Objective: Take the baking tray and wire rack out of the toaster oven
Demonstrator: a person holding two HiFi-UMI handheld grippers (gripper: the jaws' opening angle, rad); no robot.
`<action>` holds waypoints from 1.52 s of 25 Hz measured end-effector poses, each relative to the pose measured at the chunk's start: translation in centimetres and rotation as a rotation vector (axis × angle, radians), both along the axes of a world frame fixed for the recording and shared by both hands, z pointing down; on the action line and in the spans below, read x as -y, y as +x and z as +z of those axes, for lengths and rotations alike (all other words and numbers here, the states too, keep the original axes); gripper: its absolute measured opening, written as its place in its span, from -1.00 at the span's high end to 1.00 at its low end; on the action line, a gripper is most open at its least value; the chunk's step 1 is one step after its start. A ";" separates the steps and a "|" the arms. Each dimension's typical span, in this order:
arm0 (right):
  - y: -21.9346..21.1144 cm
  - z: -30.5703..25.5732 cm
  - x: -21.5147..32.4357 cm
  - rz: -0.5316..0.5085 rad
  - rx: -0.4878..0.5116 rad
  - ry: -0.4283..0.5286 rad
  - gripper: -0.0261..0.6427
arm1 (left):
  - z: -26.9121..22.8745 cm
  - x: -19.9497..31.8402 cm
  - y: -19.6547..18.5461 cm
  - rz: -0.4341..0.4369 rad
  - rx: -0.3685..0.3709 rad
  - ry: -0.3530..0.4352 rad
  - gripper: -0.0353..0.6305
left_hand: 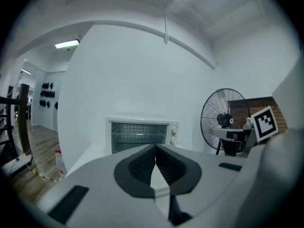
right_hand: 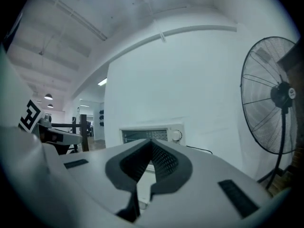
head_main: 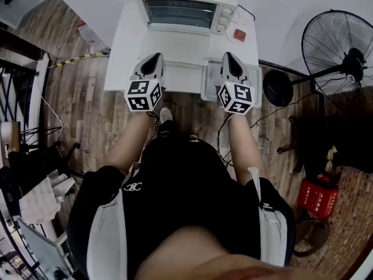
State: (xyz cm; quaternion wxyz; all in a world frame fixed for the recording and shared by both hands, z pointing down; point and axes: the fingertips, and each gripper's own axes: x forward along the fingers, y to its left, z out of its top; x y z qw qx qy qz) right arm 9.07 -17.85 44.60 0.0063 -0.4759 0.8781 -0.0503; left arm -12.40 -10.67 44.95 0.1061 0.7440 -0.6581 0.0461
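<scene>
**Head view.** A white table [head_main: 131, 45] stands against a white wall on a wood-plank floor [head_main: 87, 115]. A standing fan [head_main: 341, 54] is well off its right side, and a red box [head_main: 317, 198] sits on the floor nearer the person. The toaster oven [head_main: 180, 10] sits at the table's far edge with its window facing the person. A small white box with a red patch [head_main: 239, 35] lies beside it toward the far right corner. The baking tray [head_main: 208, 83], grey and shallow, lies at the near right corner, outside the oven. The left gripper [head_main: 154, 56] and right gripper [head_main: 229, 55] hang side by side over the near edge, with the right one above the tray. The middle of the table between them and the oven is bare.

**Left gripper view.** The left gripper's [left_hand: 155, 146] jaws are together with nothing between them. The toaster oven [left_hand: 140, 134] is straight ahead. A thin line crosses its inside, but I cannot tell whether that is the wire rack. The fan [left_hand: 223, 120] stands to the right.

**Right gripper view.** The right gripper's [right_hand: 151, 141] jaws are closed and empty. The toaster oven [right_hand: 152, 133] is ahead, and the fan [right_hand: 275, 94] is close on the right.
</scene>
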 end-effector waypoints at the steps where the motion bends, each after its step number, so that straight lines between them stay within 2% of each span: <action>1: -1.0 -0.5 0.3 -0.012 0.002 0.007 0.92 | -0.5 0.0 -0.4 -0.006 0.002 0.008 0.84; 8: -6.5 -1.7 2.6 -0.083 0.000 0.016 0.92 | 0.4 0.6 -3.7 -0.068 -0.036 -0.026 0.84; 19: -12.1 -1.2 6.2 -0.129 -0.001 -0.009 0.92 | -0.6 4.3 -8.7 -0.095 -0.045 -0.002 0.84; 22: -12.8 -1.2 7.6 -0.120 0.001 -0.016 0.92 | -1.0 5.8 -9.3 -0.083 -0.031 0.005 0.85; 31: -13.6 -0.3 12.0 -0.068 0.013 -0.061 0.92 | -0.2 10.8 -11.3 -0.062 -0.091 -0.009 0.85; 38: -12.8 1.9 15.1 0.022 0.035 -0.149 0.92 | 0.9 14.4 -11.4 -0.010 -0.108 -0.040 0.85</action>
